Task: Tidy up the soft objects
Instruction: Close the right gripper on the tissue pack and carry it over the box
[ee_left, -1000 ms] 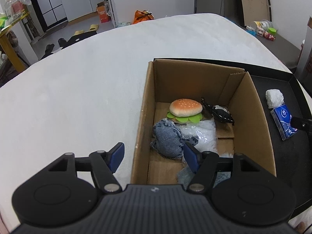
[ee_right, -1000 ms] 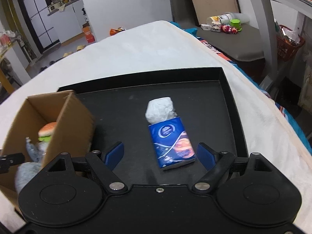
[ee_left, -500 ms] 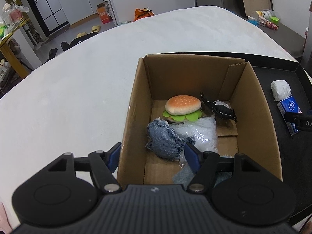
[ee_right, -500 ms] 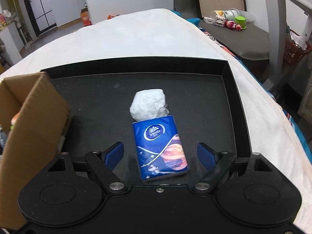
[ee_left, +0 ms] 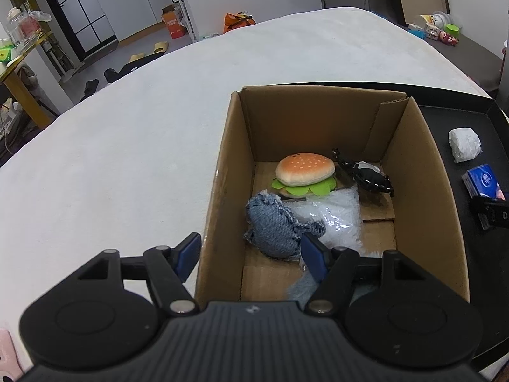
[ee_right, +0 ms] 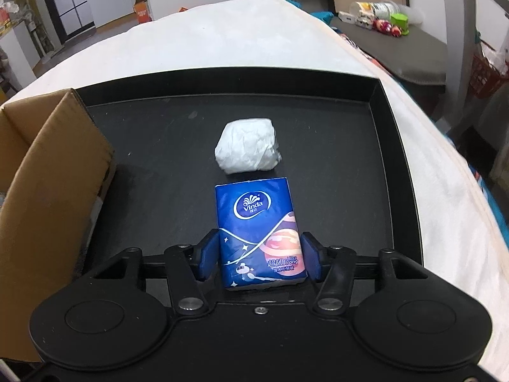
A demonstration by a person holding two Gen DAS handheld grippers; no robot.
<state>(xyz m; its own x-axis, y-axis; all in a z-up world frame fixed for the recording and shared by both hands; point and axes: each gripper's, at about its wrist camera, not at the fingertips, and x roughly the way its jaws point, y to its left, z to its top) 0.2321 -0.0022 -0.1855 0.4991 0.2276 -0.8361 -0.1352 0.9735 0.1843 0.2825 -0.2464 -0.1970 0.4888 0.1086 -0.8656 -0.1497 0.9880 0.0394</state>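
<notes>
A blue tissue pack lies on the black tray, with a white crumpled wad just beyond it. My right gripper has closed in around the pack's near end, its pads at both sides of it. The pack and wad also show in the left wrist view. My left gripper is open and empty above the near left wall of the cardboard box. The box holds a plush burger, a denim piece, clear plastic wrap and a black item.
The box stands at the tray's left end on a white-covered table. The tray's raised rim encloses the pack and wad. A low side table with toys stands off to the right.
My right gripper moved forward over the tissue pack and its fingers narrowed from wide open to the pack's sides. My left gripper drifted slightly and stayed open.
</notes>
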